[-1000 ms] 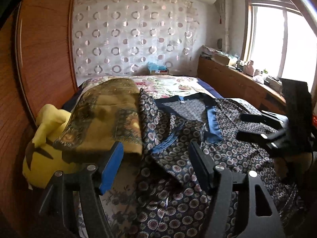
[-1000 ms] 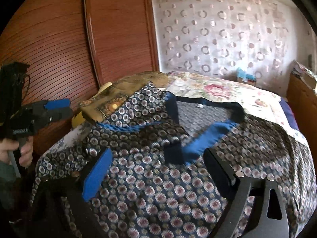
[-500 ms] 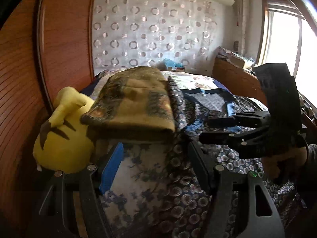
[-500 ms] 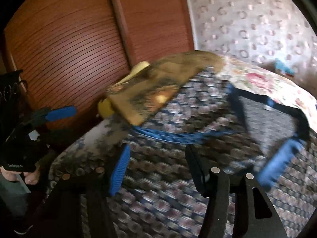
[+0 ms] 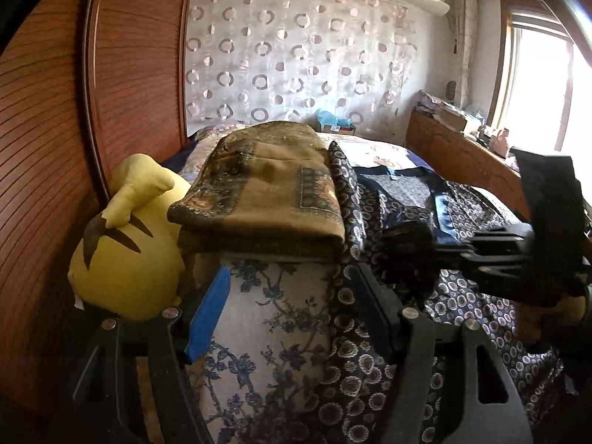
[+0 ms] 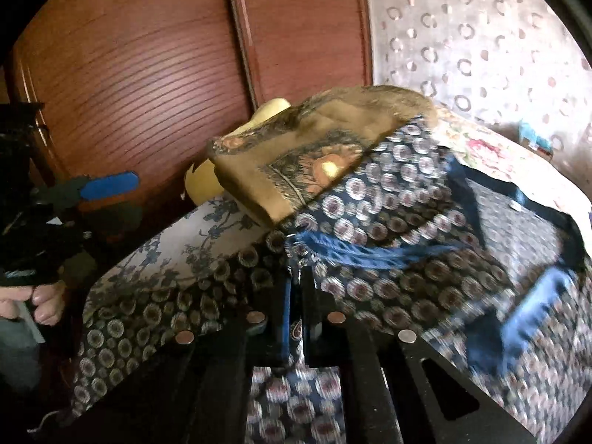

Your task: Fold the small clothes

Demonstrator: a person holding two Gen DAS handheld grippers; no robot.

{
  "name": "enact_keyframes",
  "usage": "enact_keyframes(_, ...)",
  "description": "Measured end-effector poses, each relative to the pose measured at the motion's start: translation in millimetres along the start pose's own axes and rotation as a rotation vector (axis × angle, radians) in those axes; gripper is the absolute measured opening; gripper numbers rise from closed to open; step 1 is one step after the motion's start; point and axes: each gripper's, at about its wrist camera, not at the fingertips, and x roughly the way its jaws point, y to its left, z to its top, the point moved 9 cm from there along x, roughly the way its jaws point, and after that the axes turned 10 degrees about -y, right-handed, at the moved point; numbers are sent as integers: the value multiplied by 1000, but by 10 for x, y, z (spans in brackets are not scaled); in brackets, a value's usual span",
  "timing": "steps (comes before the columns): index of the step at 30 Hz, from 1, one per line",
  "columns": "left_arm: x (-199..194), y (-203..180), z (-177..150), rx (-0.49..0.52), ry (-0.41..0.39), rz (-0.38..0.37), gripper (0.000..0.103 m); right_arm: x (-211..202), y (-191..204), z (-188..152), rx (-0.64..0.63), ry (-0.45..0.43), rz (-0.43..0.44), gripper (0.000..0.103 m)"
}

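While the right tongs (image 6: pixel 294 318) are clamped on the near edge of the patterned garment (image 6: pixel 407 222), spread on the bed (image 5: pixel 281 318) beside a folded brown blanket (image 5: pixel 266 192), the left tongs (image 5: pixel 292 307) stand wide over that edge, holding nothing. Judged step: securing the hem. Next, the left tongs need a matching grip before folding.

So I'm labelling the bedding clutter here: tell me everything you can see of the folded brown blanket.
The folded brown blanket is olive-brown cloth, woolly-looking, with dark ornamental borders and orange motifs. It is folded into a thick flat stack lying on the bed, its folded edge toward the left wrist camera. The yellow plush toy presses against one side; the patterned navy garment overlaps the other side. Neither gripper touches it.
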Motion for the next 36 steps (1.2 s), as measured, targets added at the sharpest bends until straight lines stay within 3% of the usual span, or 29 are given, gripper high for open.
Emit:
enact_keyframes(11,47,-232,-25,18,13,-37,69,-543,-258,-500,103,17,-72,5)
enact_keyframes(13,53,-280,-28,24,14,-46,69,-662,-245,-524,87,6,-93,12)
enact_keyframes(15,63,-325,-30,29,17,-55,69,-829,-196,-544,78,-2,-105,27)
enact_keyframes(18,103,-389,-32,40,23,-64,69,-939,-210,-546,64,-17,-143,38)
enact_keyframes(25,195,-599,21,79,30,-96,69,-1195,-303,-427,73,-52,-179,42)
enact_keyframes(29,352,-807,121,122,42,-140,69,-1265,-502,-463,69,-38,-233,52)
enact_keyframes(36,646,-1186,132,180,97,-225,53,-1428,-1020,-770,55,41,-381,56)
